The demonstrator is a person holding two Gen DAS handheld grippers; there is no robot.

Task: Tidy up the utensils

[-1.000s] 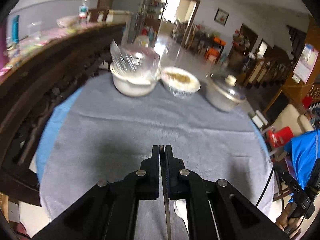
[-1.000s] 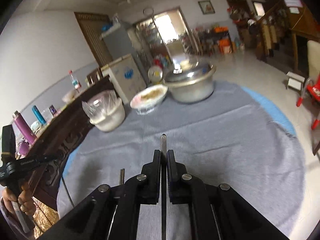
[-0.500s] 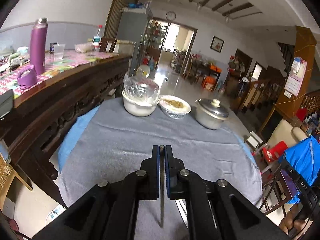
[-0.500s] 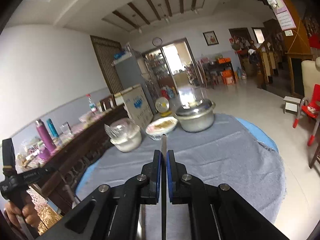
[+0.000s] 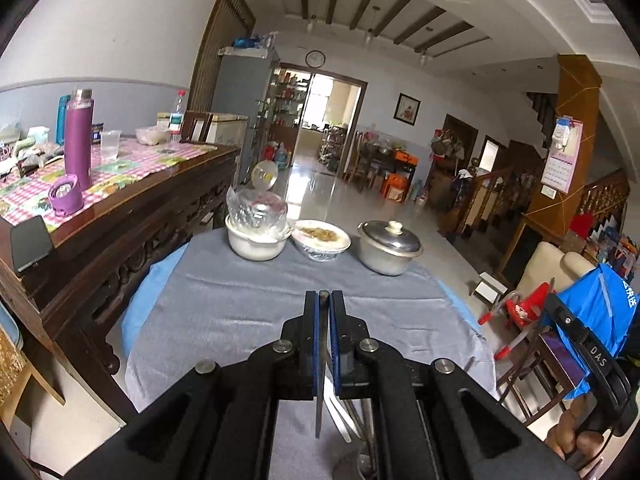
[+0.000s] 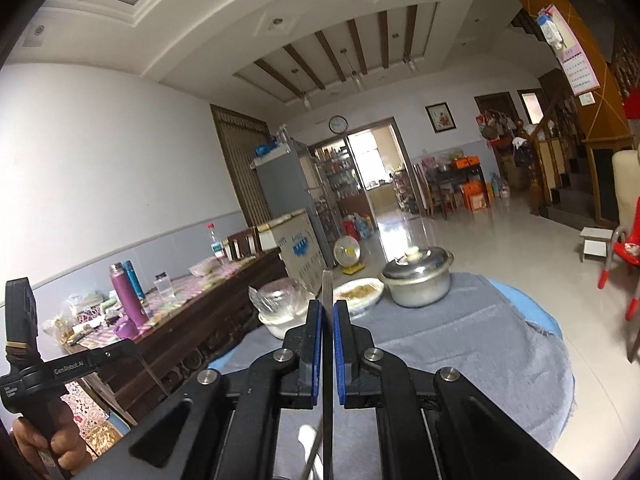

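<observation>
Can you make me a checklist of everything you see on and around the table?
Surface: round table under a grey cloth.
Job's things: one thin metal utensil in the left gripper, another utensil in the right gripper; more lie below.
Clutter: bag-covered white bowl, food bowl, lidded pot.
Grippers: both shut on utensils.
Cables: nothing seen.
Surroundings: wooden sideboard with purple bottle; red chair.

The left gripper (image 5: 323, 300) had its jaws closed on a thin metal utensil (image 5: 319, 400). Beyond the jaws, on the grey-clothed tabletop (image 5: 240, 304), stood a wrapped white bowl (image 5: 256, 240), a food dish (image 5: 321, 238) and a lidded pot (image 5: 389, 248).
</observation>
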